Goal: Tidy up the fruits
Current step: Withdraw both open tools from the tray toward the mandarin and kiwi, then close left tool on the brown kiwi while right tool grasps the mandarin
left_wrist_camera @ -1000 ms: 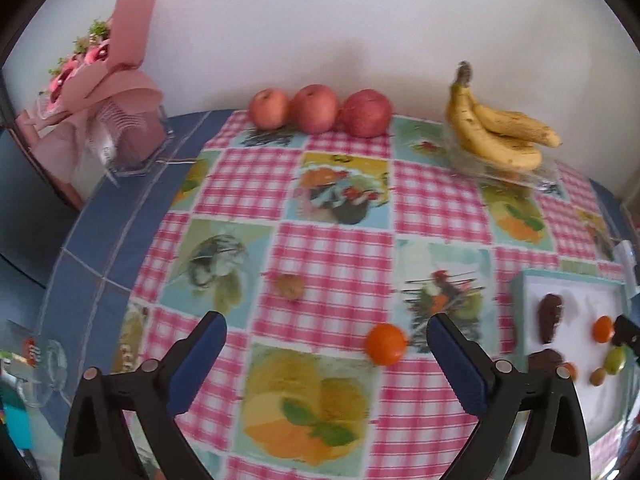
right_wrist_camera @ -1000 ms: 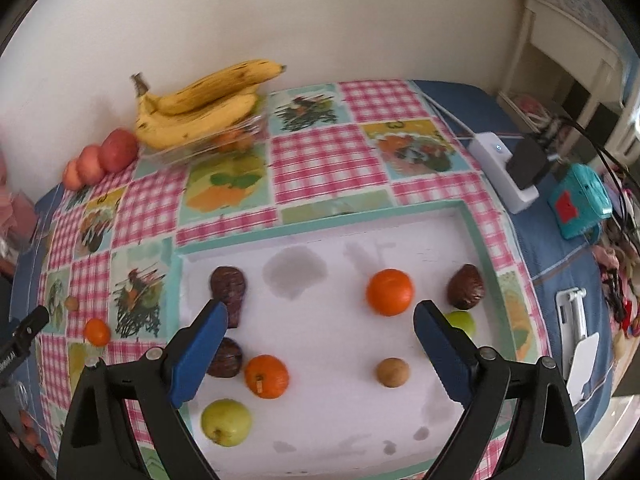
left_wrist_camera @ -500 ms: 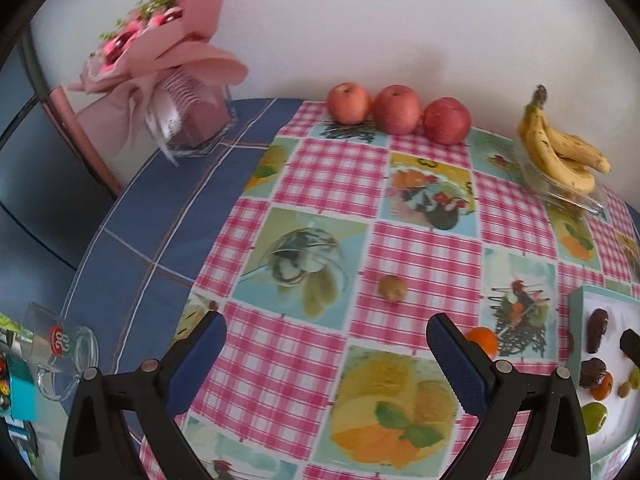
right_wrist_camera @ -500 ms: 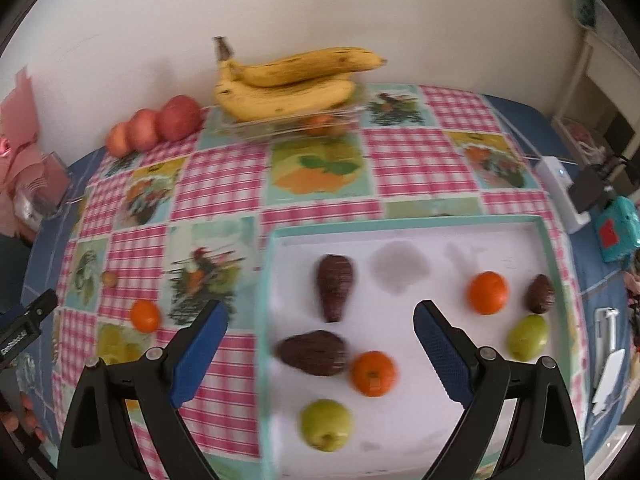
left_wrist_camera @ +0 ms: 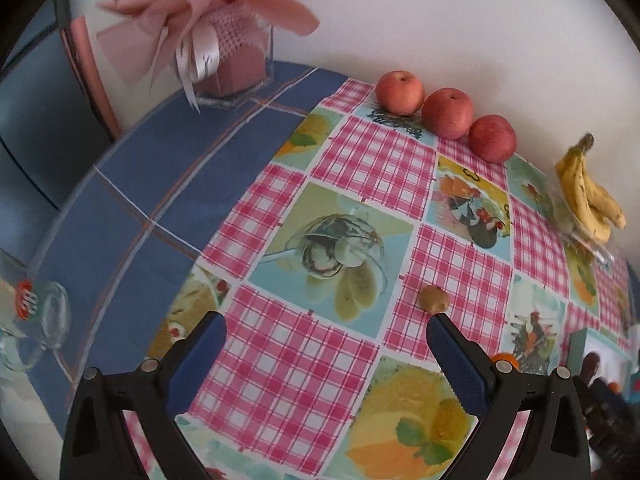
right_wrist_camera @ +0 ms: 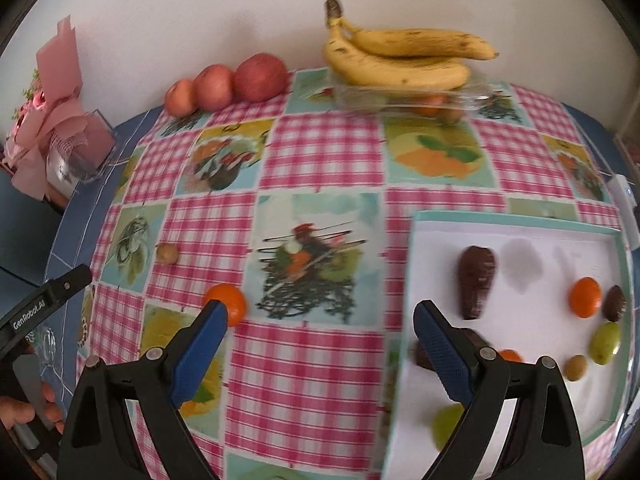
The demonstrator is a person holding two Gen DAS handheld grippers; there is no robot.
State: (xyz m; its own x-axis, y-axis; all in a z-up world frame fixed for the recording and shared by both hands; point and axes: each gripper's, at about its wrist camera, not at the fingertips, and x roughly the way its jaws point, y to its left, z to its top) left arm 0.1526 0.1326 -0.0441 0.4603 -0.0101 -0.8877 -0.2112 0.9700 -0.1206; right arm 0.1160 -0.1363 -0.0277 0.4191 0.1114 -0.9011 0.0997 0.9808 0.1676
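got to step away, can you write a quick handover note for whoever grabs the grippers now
Left gripper: open, empty, over the tablecloth.
Right gripper: open, empty, over the cloth just left of the tray.
In the tray: several small fruits, including dark brown pieces, oranges and green ones.
Loose on the cloth: an orange by the right gripper's left fingertip, and a small brown fruit by the left gripper's right fingertip.
At the back by the wall: three apples and the bananas on a clear box.
Left: probably both loose fruits into the tray.

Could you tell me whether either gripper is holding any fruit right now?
Neither: the left gripper and right gripper are both open and empty.
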